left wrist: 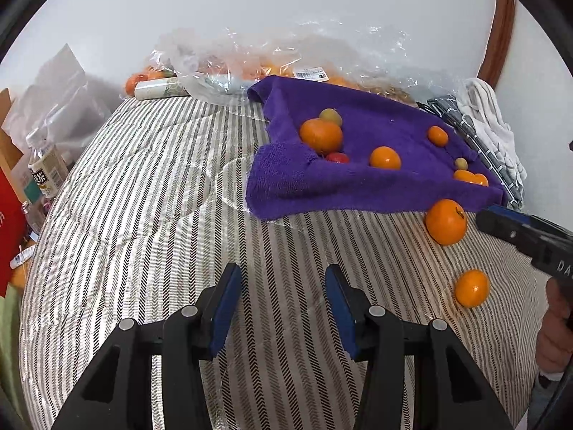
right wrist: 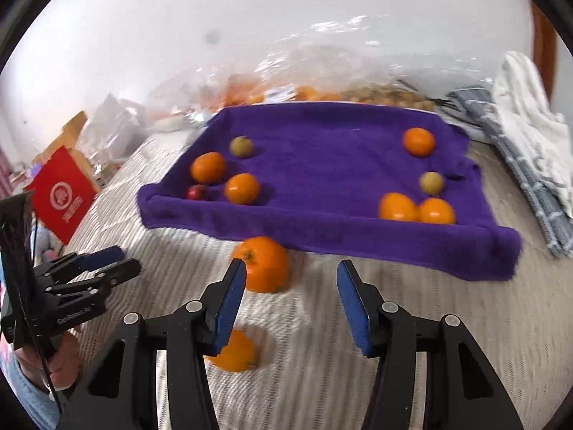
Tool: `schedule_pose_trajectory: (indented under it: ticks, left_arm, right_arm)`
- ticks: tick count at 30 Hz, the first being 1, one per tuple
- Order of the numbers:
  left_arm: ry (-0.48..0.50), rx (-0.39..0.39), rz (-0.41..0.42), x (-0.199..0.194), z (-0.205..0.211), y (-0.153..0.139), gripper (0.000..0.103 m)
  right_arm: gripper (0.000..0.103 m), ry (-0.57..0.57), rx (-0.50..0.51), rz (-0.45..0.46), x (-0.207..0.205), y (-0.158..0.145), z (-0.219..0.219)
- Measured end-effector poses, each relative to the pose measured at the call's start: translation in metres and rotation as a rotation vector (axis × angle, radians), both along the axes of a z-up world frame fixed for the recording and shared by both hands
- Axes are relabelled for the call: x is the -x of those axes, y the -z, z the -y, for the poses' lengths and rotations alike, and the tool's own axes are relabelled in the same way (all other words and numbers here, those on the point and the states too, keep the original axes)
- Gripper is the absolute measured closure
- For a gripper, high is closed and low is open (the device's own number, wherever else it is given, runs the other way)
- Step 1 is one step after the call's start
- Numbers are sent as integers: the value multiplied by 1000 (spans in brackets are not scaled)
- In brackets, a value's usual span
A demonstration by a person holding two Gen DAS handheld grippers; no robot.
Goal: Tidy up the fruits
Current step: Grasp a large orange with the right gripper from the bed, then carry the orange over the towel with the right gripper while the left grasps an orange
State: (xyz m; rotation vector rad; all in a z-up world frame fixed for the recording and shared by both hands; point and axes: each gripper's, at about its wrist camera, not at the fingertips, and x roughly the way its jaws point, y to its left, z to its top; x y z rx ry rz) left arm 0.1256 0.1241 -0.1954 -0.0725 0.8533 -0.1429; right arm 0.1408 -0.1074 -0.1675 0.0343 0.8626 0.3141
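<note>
A purple towel (left wrist: 358,179) (right wrist: 322,165) lies on the striped bed cover and holds several oranges, two greenish fruits and a small red fruit (left wrist: 337,158) (right wrist: 196,192). Two oranges lie off the towel on the cover: a large one (left wrist: 446,221) (right wrist: 265,264) at the towel's front edge and a smaller one (left wrist: 472,287) (right wrist: 233,352) nearer me. My left gripper (left wrist: 283,299) is open and empty over bare cover, left of these. My right gripper (right wrist: 290,295) is open and empty just above the two loose oranges; it also shows in the left wrist view (left wrist: 523,233).
Clear plastic bags with more fruit (left wrist: 272,61) lie behind the towel by the wall. Grey and white cloths (left wrist: 490,132) (right wrist: 530,150) sit at the right. A bottle (left wrist: 46,172) and a red box (right wrist: 62,193) stand off the bed's left edge.
</note>
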Motion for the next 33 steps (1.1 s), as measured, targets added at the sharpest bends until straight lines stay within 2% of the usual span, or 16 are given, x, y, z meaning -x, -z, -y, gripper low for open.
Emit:
schedule_pose_trajectory:
  ticks: [10,11,12,17,23,31,33]
  left_arm:
    - [0,6,0,0,-1,0,56]
    - [0,7,0,0,-1,0,56]
    - [0,7,0,0,-1,0,56]
    - [6,8,-1,0,-1,0,53]
    - [11,1,-4,-1,1,1,51]
    - [12,22,-6,0,1,0,51]
    - [22,68,-18,5,6,0,52]
  right_arm:
    - [50,-70,51,-49,-21,26,-30]
    - [52,-72,59,-51,-23,28,-32]
    - [60,-71,68,-50,-23,29,-32]
    - [61,-77,64,-48,-18,30,-31]
    - [61,-11,84,31,2,8,0]
    - [61,92,78,39,34,-5,67]
    - [61,108,85,43,41,-7,79]
